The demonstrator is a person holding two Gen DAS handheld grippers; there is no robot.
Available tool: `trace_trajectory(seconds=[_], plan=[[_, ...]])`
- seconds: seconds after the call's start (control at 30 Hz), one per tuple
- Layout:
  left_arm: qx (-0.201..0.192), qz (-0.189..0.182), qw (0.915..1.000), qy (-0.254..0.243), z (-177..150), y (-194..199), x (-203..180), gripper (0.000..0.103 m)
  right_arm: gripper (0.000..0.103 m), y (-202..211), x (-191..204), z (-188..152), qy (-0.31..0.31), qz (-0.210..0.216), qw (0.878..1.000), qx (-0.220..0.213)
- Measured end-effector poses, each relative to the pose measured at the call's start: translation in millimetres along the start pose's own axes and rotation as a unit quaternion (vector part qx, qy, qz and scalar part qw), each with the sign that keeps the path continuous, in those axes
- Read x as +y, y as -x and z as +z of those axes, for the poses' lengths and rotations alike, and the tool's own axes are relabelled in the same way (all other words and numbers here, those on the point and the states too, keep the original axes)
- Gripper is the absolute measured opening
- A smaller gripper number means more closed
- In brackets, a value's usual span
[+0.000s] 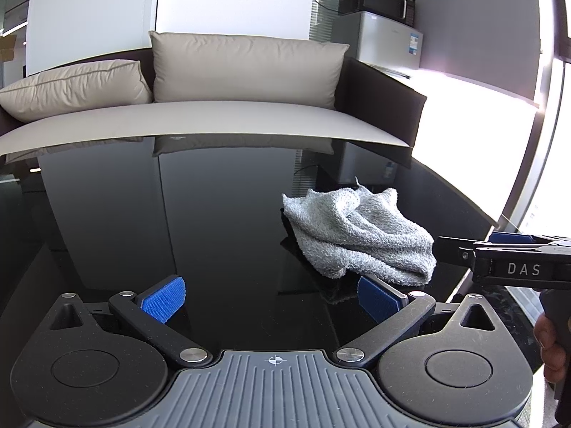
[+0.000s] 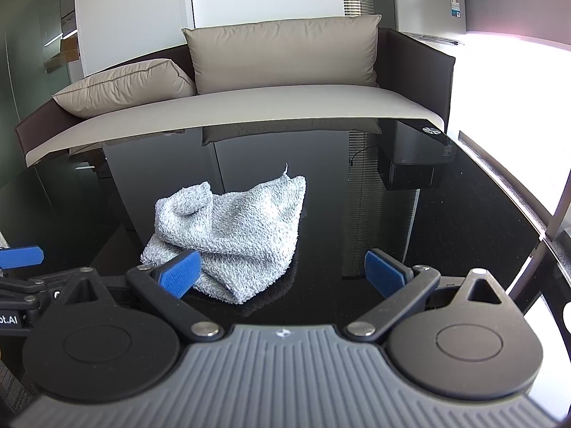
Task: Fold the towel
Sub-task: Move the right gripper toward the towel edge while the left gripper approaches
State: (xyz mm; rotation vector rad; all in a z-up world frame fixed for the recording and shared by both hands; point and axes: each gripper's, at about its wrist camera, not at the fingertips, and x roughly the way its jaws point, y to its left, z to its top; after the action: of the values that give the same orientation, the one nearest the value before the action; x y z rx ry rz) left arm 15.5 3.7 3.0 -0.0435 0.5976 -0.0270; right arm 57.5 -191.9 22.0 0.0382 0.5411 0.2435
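Towel [image 2: 228,235] crumpled mid-table [image 2: 446,221], well off far edge. Left gripper [image 1: 271,299], right gripper [image 2: 282,271]: both spread wide, holding nothing. Judged next: pinch two separate corners, pull flat before folding.

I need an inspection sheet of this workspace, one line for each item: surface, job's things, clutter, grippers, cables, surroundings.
Surface: glossy black table, strongly reflective.
Job's things: one grey towel, crumpled in a heap on the table, not yet folded.
Clutter: nothing seen on the table apart from the towel.
Grippers: left gripper open, holding nothing, towel ahead to its right; right gripper open, holding nothing, its left finger overlaps the towel's near edge in the right wrist view, contact cannot be told.
Cables: one dark cable hangs beside the fridge.
Surroundings: sofa with two beige cushions behind the table; microwave on the fridge; bright window on the right.
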Motion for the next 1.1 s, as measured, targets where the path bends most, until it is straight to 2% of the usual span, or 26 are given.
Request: trace_trajectory(seconds=[1.07,1.1], plan=[[0.011,-0.002,0.9999,-0.002,13.6,-9.3,7.7,0.102,0.100,-55.0,19.0,37.7,0.040,0.069,0.997,-0.018],[0.010,-0.002,0.9999,-0.002,13.9,-8.9,7.7,0.102,0.097,-56.5,20.1,38.8,0.043,0.071,0.996,-0.019]])
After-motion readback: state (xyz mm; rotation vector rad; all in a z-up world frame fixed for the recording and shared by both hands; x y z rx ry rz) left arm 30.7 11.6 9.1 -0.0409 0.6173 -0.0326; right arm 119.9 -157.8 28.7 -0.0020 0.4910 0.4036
